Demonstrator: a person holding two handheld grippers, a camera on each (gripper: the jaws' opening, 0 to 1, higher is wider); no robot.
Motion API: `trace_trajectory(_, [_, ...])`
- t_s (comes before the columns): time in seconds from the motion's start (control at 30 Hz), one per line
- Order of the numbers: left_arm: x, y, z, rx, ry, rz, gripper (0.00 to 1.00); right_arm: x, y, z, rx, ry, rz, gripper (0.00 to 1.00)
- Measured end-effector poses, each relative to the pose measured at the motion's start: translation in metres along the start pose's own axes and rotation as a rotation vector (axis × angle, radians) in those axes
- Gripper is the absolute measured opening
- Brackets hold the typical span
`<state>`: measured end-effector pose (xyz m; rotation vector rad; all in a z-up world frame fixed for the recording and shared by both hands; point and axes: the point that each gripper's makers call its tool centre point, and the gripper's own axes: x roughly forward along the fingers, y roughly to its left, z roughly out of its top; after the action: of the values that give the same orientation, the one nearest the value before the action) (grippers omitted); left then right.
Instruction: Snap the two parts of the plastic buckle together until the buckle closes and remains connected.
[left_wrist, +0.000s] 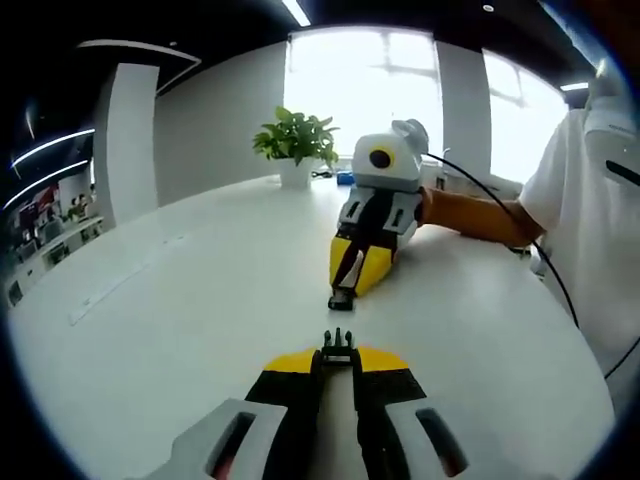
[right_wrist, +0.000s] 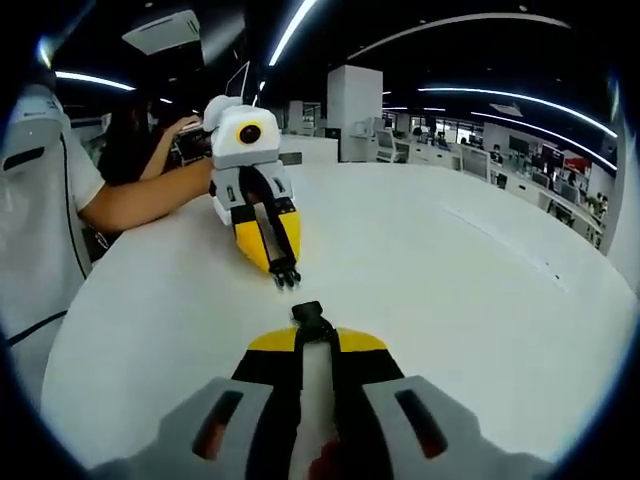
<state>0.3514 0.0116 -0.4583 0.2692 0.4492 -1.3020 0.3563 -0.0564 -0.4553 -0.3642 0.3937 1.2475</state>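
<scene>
No readable text, no labels, brands, numbers or signs legible in either view, distant wall displays too blurred to read

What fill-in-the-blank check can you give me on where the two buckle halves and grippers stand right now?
1. The left gripper holds the pronged buckle half; the right gripper holds the ____ buckle half.
2. The two buckle halves are ____ joined.
3. The white table between the halves shows as a ____.
4. Behind the right gripper stands a potted ____ on the table.

Missing words: socket; not yet; gap; plant
</scene>
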Motion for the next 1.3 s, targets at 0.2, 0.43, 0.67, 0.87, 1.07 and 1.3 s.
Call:
trace_trajectory(0.2, [0.0021,-0.0029,-0.002,0.007,0.014,-0.01,0.12,0.0028,0.003,0.0013,-0.014,0.008,0.005,0.11])
trace_trajectory(0.43, [0.003,-0.0046,-0.0024,0.009,0.017,-0.017,0.12,0.0026,0.0022,0.0018,-0.016,0.018,-0.002,0.11])
trace_trajectory(0.67, [0.0035,-0.005,-0.0023,0.013,0.018,-0.016,0.12,0.0026,0.0029,0.0019,-0.012,0.023,-0.002,0.11])
trace_trajectory(0.87, [0.0033,-0.0055,-0.0023,0.013,0.019,-0.016,0.12,0.0028,0.0028,0.002,-0.009,0.029,-0.005,0.11])
trace_trajectory(1.07, [0.0043,-0.0061,-0.0021,0.016,0.004,-0.023,0.12,0.0029,0.003,0.002,-0.009,0.032,-0.008,0.11])
trace_trajectory(1.3, [0.004,-0.0063,-0.002,0.017,-0.002,-0.025,0.12,0.0035,0.0035,0.0023,-0.009,0.035,-0.011,0.11])
